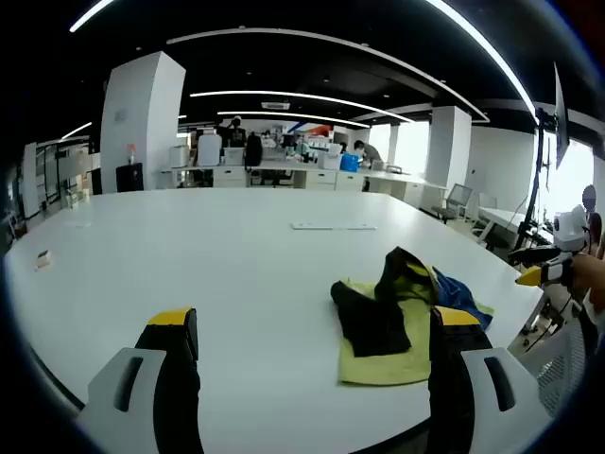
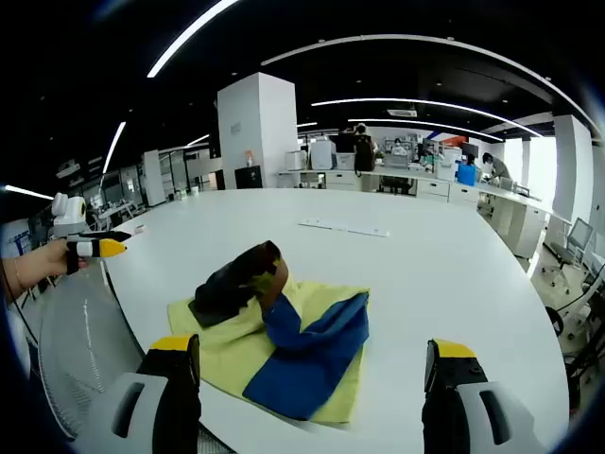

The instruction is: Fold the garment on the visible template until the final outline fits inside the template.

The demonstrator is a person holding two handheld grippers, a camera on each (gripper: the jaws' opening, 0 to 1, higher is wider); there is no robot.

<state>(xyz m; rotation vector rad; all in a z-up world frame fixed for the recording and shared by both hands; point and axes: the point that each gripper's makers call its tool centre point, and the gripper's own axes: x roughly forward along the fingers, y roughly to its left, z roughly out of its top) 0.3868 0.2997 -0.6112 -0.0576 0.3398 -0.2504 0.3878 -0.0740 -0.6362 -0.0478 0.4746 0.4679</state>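
Yellow-and-blue garment [image 2: 284, 355] crumpled on white table [image 2: 425, 274], untouched by grippers.

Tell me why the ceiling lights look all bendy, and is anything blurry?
Left gripper view: the round fisheye lens bows the ceiling light strips into arcs, and the window on the right glares white. Right gripper view: the same bending, the garment looks sharp on the shiny white table, while the far desks are small and soft.
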